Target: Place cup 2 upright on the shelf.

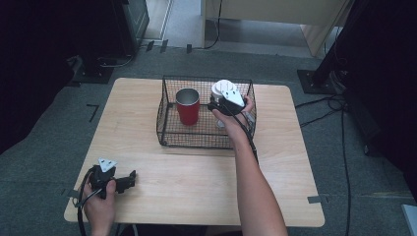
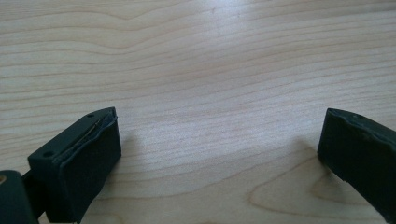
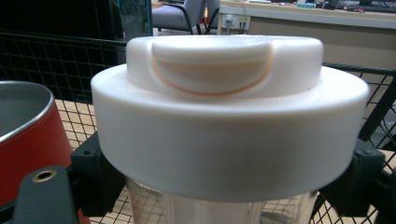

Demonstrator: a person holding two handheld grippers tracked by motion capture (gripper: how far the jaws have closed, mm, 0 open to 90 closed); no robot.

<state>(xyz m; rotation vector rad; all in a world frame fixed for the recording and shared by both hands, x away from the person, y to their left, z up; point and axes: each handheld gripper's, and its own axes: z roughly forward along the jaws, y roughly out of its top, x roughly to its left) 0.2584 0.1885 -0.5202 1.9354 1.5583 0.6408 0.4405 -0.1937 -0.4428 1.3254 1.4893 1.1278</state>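
A clear tumbler with a white lid stands inside the black wire basket, to the right of a red metal cup. My right gripper is shut on the tumbler just under the lid. In the right gripper view the lid looms close, with the black fingers pressed on both sides of the clear body below it. The red cup shows at the left there. My left gripper rests on the table's front left, open. Nothing but bare wood lies between its fingertips.
The basket sits at the back middle of the light wooden table. Its wire walls rise around both cups. Cables trail over the floor to the right. Dark stands and furniture ring the table.
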